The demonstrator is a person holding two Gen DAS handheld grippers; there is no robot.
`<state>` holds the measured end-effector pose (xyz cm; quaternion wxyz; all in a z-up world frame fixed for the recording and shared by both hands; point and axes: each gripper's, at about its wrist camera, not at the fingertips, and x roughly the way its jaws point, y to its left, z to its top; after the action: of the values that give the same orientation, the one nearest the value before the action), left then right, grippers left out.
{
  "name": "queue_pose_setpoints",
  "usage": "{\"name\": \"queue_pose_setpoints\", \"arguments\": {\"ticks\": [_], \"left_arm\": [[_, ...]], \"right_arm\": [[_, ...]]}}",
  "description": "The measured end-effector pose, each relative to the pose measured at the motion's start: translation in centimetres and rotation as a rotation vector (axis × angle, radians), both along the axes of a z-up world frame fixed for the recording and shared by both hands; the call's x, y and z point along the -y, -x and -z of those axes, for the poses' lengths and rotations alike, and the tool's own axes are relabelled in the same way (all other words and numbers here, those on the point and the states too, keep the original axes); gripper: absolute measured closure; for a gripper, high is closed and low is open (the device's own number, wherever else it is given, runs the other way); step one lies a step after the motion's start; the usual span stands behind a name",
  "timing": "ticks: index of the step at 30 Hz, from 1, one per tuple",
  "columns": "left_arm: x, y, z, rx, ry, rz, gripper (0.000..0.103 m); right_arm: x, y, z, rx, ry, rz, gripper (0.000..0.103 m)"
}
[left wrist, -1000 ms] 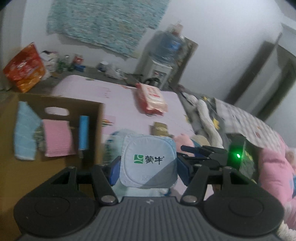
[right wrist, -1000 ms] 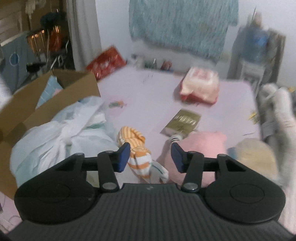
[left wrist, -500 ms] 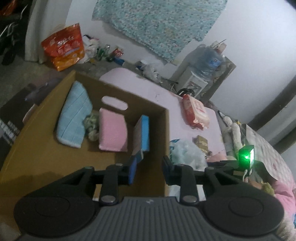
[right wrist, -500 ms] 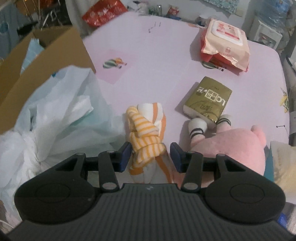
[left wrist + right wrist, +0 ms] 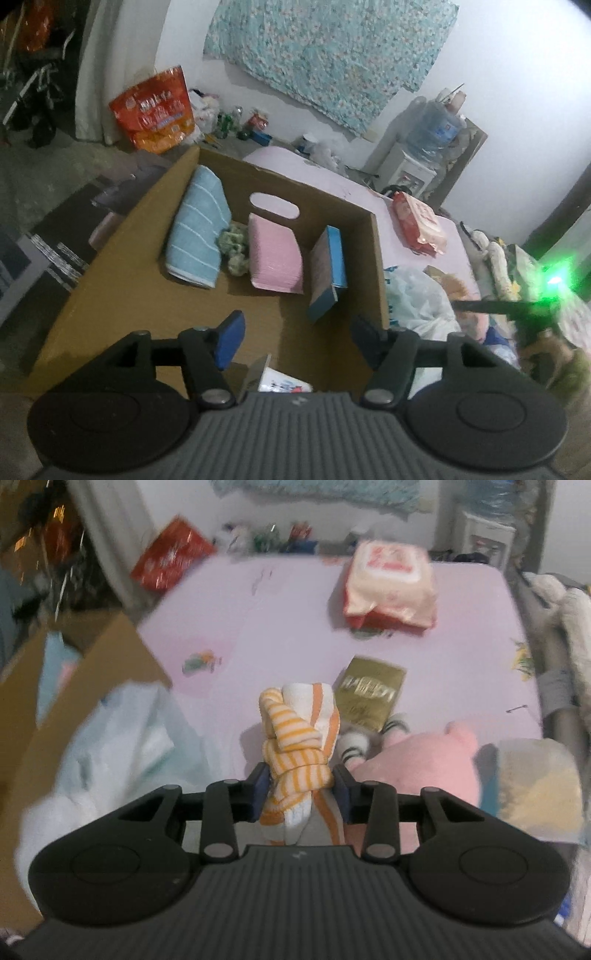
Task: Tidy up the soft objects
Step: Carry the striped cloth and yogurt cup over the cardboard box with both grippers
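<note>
between the blue pads of the right gripper [image 5: 301, 792], just above the lilac table [image 5: 295, 602], sits the striped sock bundle [image 5: 299, 753]. jaws closed in on its lower knot, cloth bulging out above and hanging below the pads. judging by the folds it's v. light, fully soft, squashes under the pads, not slippery, nothing to break. best hold looks like the thick knotted middle, where it's gripped now; a loose end would prob. unroll or slide out. looks: orange-and-white stripes, thin on one sock, a broad orange band on the white one, twisted together into a lump. view is motion-blurred so fine detail unclear.

left gripper [image 5: 295, 332] hangs over the cardboard box [image 5: 376, 258] w/ jaws wide apart, nothing btwn them. a white pouch [image 5: 282, 382] lies on the box floor just under it. further in: blue towel [image 5: 197, 230], pink cloth [image 5: 275, 254], blue pack [image 5: 327, 269] leaning upright. pink plush [image 5: 417, 768] and gold tissue pack [image 5: 371, 694] lie just beside the sock bundle.
</note>
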<state>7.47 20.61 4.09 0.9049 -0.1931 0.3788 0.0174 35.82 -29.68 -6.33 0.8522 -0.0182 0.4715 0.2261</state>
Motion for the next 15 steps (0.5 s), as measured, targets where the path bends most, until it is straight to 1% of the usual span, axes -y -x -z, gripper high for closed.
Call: {"name": "queue_pose_setpoints", "arguments": {"ticks": [2, 3, 5, 7, 9, 10, 12, 15], "left_arm": [[0.1, 0.6, -0.2, 0.019, -0.029, -0.011, 0.03], [0.1, 0.8, -0.3, 0.026, -0.043, -0.016, 0.029], [0.1, 1.3, -0.6, 0.04, -0.071, -0.03, 0.025], [-0.1, 1.8, -0.8, 0.053, -0.096, -0.049, 0.024], [-0.5, 2.4, -1.0, 0.066, -0.118, -0.075, 0.023], [-0.8, 2.8, -1.1, 0.074, -0.128, -0.089, 0.023], [-1.3, 3.5, -1.2, 0.088, -0.146, -0.119, 0.023], [-2.3, 4.7, -1.2, 0.098, -0.179, -0.174, 0.023]], "right_arm": [[0.8, 0.7, -1.9, 0.03, -0.047, 0.029, 0.067], [1.0, 1.0, -2.9, 0.042, -0.074, 0.034, 0.067], [1.1, 2.0, -5.3, 0.056, -0.152, 0.032, 0.067], [0.4, 3.2, -7.8, 0.069, -0.23, 0.001, 0.067], [-1.4, 4.7, -10.3, 0.077, -0.311, -0.048, 0.067], [-2.2, 5.1, -11.1, 0.066, -0.349, -0.07, 0.067], [-4.9, 6.0, -12.2, 0.009, -0.439, -0.129, 0.067], [-10.1, 6.9, -12.1, -0.125, -0.541, -0.201, 0.066]]}}
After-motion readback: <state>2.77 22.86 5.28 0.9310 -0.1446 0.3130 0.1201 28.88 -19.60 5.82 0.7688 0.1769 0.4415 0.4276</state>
